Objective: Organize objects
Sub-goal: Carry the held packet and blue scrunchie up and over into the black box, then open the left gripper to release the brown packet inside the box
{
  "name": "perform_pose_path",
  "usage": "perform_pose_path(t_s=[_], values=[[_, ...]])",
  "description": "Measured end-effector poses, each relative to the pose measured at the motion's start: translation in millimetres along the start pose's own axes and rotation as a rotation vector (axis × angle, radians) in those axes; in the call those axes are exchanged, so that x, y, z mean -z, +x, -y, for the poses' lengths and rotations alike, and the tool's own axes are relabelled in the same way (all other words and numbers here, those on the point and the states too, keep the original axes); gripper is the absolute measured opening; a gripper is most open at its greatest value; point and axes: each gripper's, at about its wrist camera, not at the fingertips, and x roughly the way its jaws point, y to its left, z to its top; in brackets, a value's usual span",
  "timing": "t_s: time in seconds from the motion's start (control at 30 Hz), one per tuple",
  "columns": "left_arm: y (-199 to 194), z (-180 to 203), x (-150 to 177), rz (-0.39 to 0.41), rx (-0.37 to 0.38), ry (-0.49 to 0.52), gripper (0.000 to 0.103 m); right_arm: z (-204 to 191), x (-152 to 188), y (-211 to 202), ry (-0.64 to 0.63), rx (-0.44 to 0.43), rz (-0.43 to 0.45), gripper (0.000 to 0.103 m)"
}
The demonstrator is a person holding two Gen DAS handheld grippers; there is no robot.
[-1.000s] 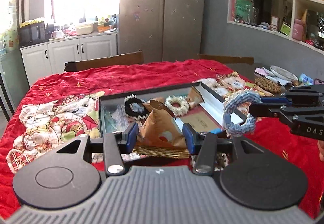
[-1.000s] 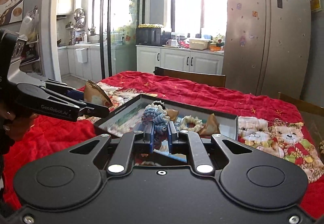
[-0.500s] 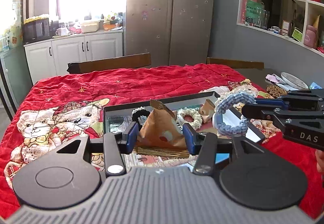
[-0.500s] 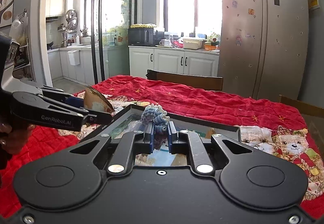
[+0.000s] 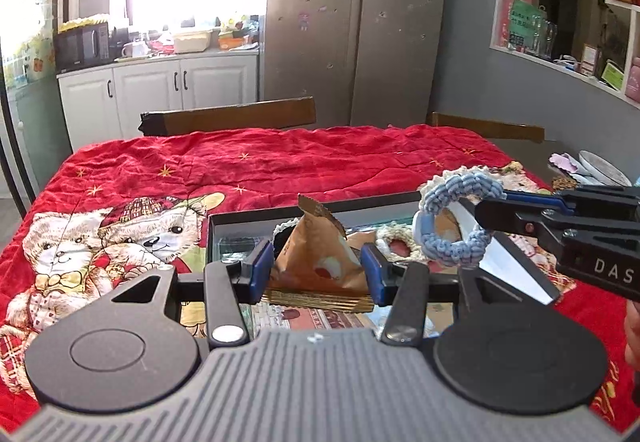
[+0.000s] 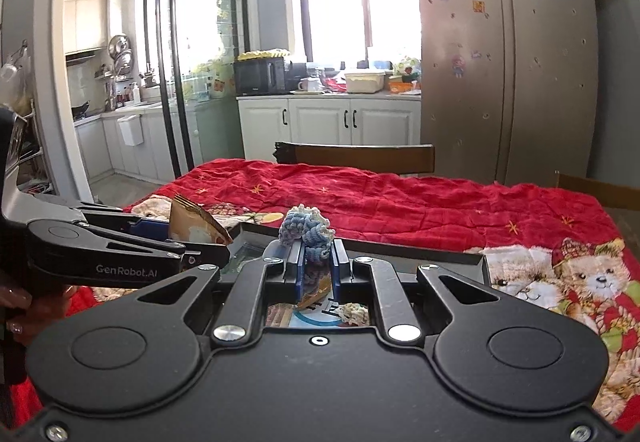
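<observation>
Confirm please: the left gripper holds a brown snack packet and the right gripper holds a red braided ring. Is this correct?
Not quite. The braided ring in the right gripper is blue, not red, as the left wrist view shows. The left gripper does hold the brown snack packet.

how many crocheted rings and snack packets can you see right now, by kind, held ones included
Crocheted rings: 3, a blue ring held by the right gripper, a cream ring and a dark-edged ring in the box.
Brown snack packets: 1, held by the left gripper.
Total: 4
</observation>
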Motion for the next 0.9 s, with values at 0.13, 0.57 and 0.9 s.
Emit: perform_pose_path(t_s=[0.13,0.57,0.9], values=[[15.2,-5.3,3.2,-0.011,-0.020,-0.009,0.052,6.4,7.0,15.5,0.019,0.013,-0.010,0.013],[52.7,-12.7,21.4,-0.082,-0.042,-0.002,0.052,22.8,34.6,59.7,0.058,0.049,-0.091,0.013],[61.5,-10.5,26.5,-0.101,-0.044,0.017,0.052,29.0,44.8,74.1,0.079,0.059,-0.140,0.013]])
